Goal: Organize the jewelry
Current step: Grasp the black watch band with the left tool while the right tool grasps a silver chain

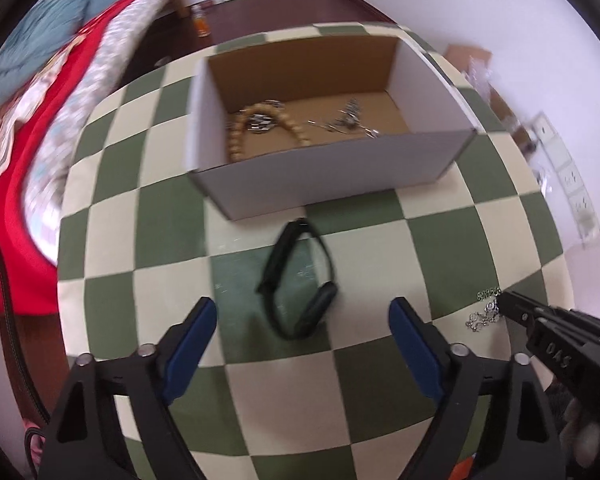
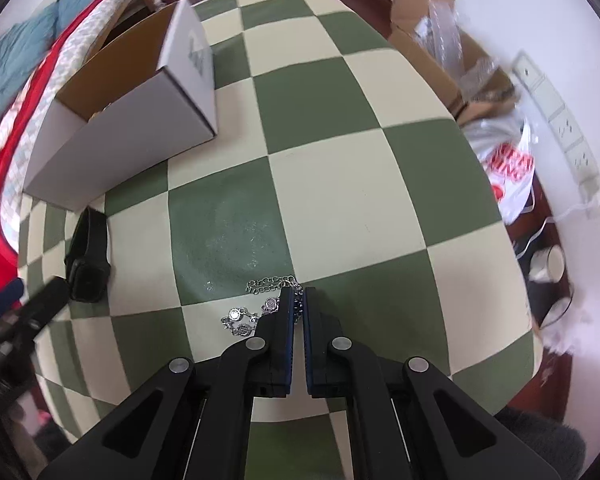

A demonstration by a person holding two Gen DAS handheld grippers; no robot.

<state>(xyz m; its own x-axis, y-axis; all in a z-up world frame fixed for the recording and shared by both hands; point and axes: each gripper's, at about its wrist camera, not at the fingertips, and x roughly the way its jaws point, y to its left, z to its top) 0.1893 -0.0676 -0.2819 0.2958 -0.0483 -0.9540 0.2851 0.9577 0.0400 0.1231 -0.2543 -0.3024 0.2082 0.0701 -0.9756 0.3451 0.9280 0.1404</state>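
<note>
Inside the cardboard box: bead necklace and small metal pieces already stowed. Left on the checkered tablecloth: black watch and silver chain bracelet. Left gripper spread wide, watch just ahead between its fingers, untouched. Right gripper nearly pressed together, pinching the bracelet's end at its tips.

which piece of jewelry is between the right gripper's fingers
The silver chain bracelet: the right gripper is shut on its end. The black smartwatch lies untouched; the wooden bead bracelet is already boxed.
</note>
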